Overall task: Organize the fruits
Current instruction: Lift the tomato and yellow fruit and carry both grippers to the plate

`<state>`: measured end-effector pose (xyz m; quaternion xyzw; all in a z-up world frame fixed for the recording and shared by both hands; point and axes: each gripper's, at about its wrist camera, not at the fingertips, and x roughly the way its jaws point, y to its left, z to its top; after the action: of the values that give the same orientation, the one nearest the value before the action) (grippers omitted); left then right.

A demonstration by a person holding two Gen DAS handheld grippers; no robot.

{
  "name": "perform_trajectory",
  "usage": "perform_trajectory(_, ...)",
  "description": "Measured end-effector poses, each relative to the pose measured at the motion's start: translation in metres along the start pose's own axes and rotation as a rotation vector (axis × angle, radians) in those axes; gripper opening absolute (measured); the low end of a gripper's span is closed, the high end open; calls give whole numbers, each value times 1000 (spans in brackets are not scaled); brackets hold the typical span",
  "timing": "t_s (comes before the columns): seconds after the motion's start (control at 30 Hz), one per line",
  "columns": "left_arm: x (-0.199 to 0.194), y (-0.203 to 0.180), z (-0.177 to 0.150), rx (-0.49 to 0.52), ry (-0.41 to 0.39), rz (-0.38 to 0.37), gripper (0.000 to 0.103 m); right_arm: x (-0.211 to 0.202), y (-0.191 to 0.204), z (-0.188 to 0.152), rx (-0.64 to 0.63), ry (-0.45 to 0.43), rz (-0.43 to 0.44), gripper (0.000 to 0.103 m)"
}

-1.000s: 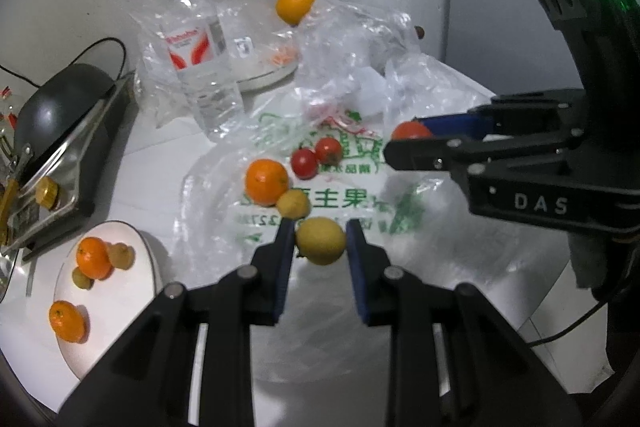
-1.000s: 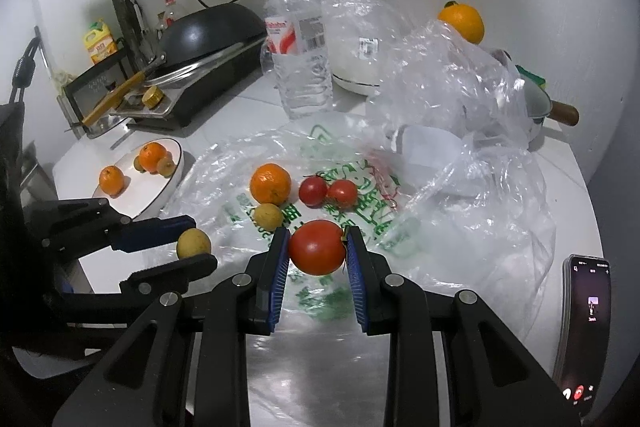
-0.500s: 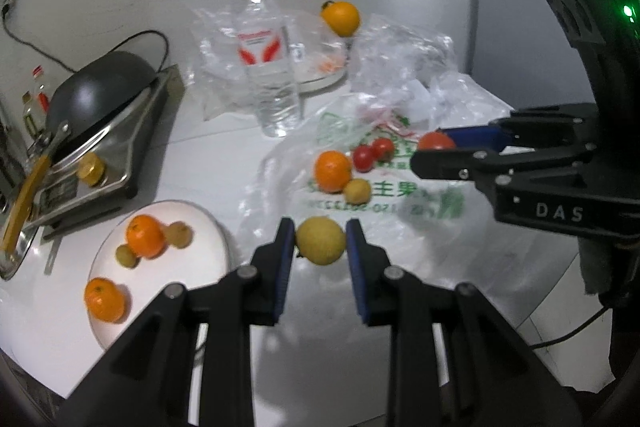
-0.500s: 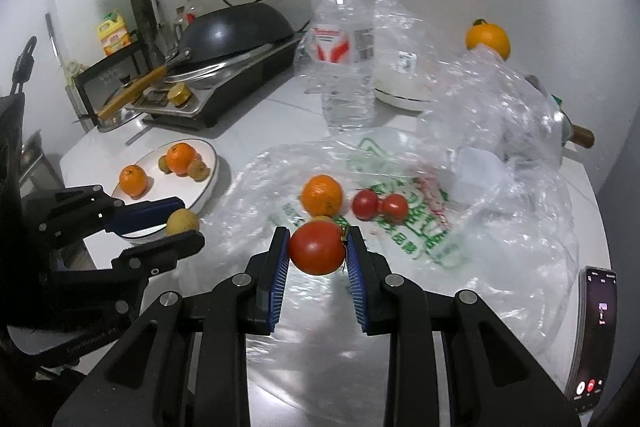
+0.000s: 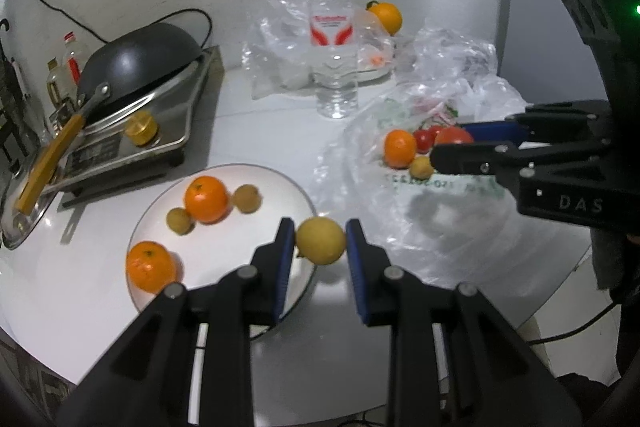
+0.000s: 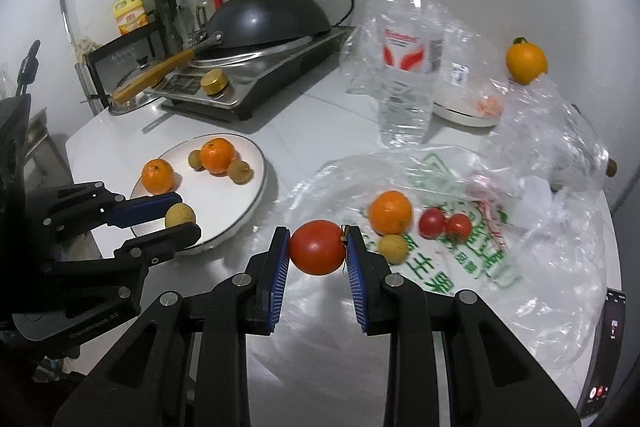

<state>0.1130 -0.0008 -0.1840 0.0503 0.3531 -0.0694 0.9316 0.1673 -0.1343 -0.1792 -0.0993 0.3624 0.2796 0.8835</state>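
Lemon now over plate; "DAS".

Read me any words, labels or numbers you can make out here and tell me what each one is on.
"DAS": on the right gripper body.
"主果": green print on the plastic bag; its other characters and digits are too blurred.
Water bottle label: red logo, text unreadable.
Yellow bottle label: unreadable.

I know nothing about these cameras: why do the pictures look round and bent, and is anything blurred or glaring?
Both views are fisheye: dark corners, edges curving. Left wrist view: the white plate and yellow fruit in the left gripper look slightly soft, with a shadow beneath. Right wrist view: sharper; the plastic bag shows glare, and the tomato in the right gripper is crisp.
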Motion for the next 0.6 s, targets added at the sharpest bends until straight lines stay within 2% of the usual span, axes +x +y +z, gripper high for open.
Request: perform_trajectory(0.6,10,69,-22,-52,9,103,27,31,53,21,-73,38,37,30)
